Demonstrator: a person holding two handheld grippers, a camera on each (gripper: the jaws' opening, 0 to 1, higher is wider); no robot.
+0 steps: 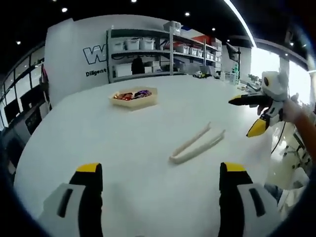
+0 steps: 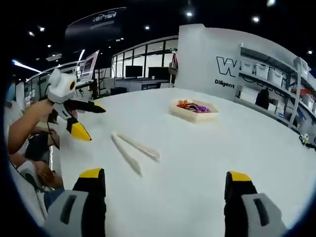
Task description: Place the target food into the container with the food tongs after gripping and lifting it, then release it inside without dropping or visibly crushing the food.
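Tongs (image 1: pixel 196 143) are seen lying untouched on the white tabletop (image 1: pixel 98 133), long axis slanting away ahead of both grippers, left gripper (image 1: pixel 160 190) and right gripper (image 2: pixel 163 195) with fingers apart, food tray (image 1: pixel 133 97) set well beyond.

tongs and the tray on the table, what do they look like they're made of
The cream-coloured food tongs look like matte plastic or pale wood: smooth, no metallic shine. The shallow tan rectangular tray looks like thin wood or cardboard, with dull, flat walls.
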